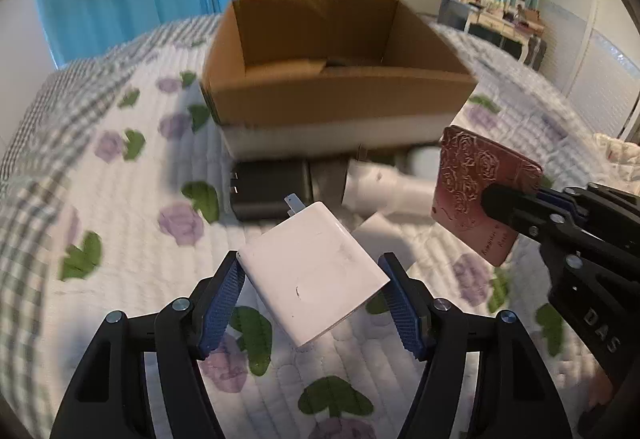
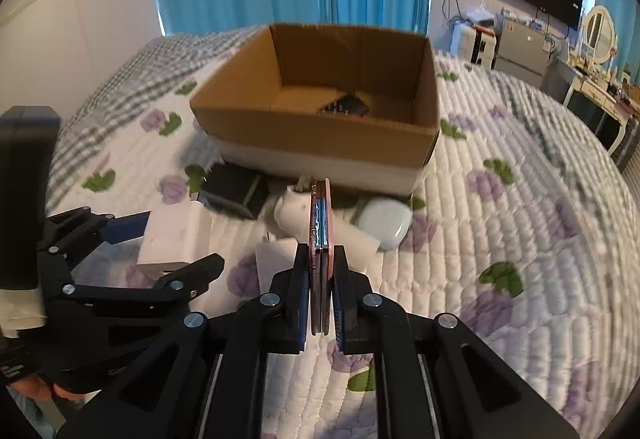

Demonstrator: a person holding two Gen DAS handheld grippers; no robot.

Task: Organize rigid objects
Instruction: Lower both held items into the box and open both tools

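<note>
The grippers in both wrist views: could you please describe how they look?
Both the left gripper and right gripper are matte black linkage frames with silver round pivot bolts and blue, cross-hatched textured finger pads. White letters "DAS" mark one arm.

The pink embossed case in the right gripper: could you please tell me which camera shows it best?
The left wrist view: the pink embossed case shows its rose-patterned face there. The right wrist view shows only its thin edge, clamped in the right gripper.
</note>
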